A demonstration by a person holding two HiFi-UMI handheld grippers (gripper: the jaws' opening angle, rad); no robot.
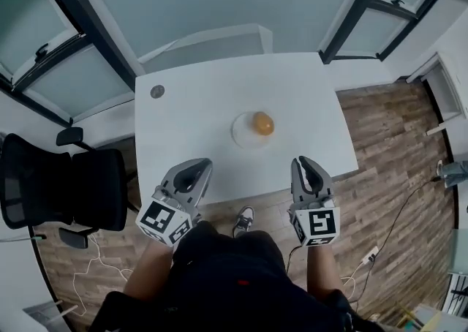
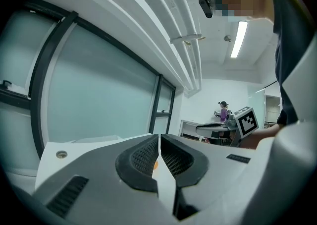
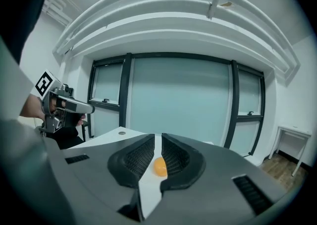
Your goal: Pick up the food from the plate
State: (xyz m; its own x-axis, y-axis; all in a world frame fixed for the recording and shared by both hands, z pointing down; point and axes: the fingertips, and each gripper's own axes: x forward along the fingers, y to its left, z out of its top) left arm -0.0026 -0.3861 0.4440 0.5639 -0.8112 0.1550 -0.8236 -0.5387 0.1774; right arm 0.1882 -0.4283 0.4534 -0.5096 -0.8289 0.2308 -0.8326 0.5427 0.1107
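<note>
An orange, rounded piece of food [image 1: 263, 123] lies on a small clear plate [image 1: 244, 135] in the middle of the white table [image 1: 190, 118]. Both grippers hover off the table's near edge, short of the plate. My left gripper [image 1: 198, 170] is shut and empty, as is my right gripper [image 1: 306, 165]. In the right gripper view the food [image 3: 159, 167] shows far off through the slit below the closed jaw tips [image 3: 157, 138]. In the left gripper view only an orange sliver [image 2: 155, 165] shows behind the shut jaws [image 2: 159, 138].
A small round metal disc [image 1: 157, 91] sits at the table's far left corner. A black office chair [image 1: 66, 188] stands to the left. Glass walls with dark frames rise behind the table. Cables lie on the wooden floor [image 1: 387, 177].
</note>
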